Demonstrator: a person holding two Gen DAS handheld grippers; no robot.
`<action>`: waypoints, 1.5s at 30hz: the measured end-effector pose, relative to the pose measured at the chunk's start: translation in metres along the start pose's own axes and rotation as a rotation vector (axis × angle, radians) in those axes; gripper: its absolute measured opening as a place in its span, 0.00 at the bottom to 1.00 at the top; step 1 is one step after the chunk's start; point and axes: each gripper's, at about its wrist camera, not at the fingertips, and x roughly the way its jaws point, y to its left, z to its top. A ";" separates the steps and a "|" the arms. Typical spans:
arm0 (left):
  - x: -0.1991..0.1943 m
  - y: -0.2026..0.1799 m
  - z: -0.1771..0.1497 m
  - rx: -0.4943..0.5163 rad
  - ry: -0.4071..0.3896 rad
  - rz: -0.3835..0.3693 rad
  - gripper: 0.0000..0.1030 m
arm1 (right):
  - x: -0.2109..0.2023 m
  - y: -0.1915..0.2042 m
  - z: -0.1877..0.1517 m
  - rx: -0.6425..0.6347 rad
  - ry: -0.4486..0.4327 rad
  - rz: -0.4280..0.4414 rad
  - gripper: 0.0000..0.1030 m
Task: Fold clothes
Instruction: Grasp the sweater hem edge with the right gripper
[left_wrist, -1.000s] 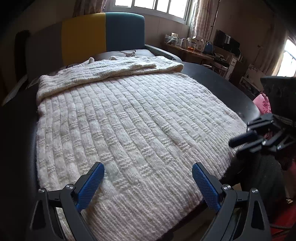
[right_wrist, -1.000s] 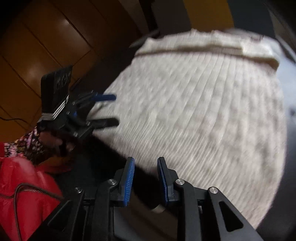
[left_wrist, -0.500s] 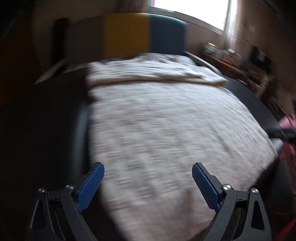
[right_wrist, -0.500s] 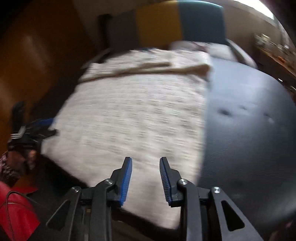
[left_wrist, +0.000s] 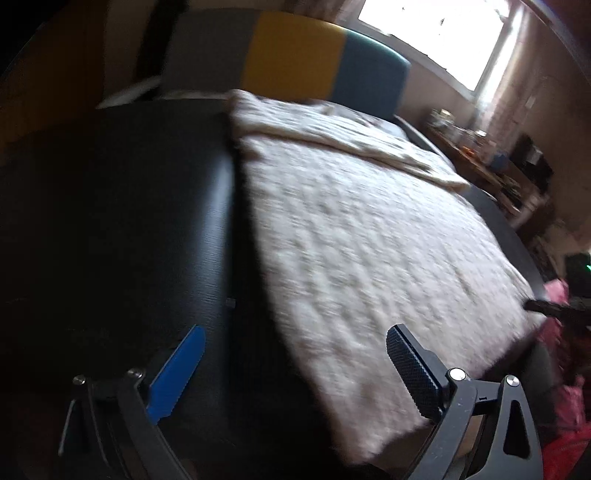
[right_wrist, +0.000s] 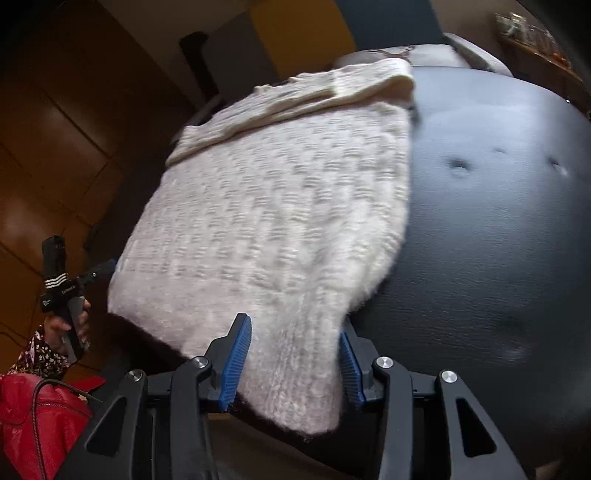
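Left wrist view: cream knit sweater (left_wrist: 369, 236), chunky-ribbed, flat on black table (left_wrist: 122, 229), left gripper (left_wrist: 295, 373) wide and empty; right wrist view: sweater's near corner overhanging the edge between right gripper's (right_wrist: 291, 363) opening jaws.

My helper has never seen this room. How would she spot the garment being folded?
Find the round black table before the yellow and blue chair. On it lies the cream knitted sweater, a sleeve folded across its far end; nothing else there is pale and ribbed.
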 end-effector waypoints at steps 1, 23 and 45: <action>0.004 -0.004 -0.001 0.005 0.014 -0.011 0.97 | 0.001 0.001 0.000 0.002 0.000 0.010 0.45; 0.003 -0.041 0.000 0.084 0.022 0.062 0.52 | 0.012 0.001 0.005 0.033 0.000 0.054 0.43; -0.055 -0.016 0.005 -0.137 -0.021 -0.358 0.10 | -0.042 -0.005 -0.006 0.101 -0.076 0.280 0.12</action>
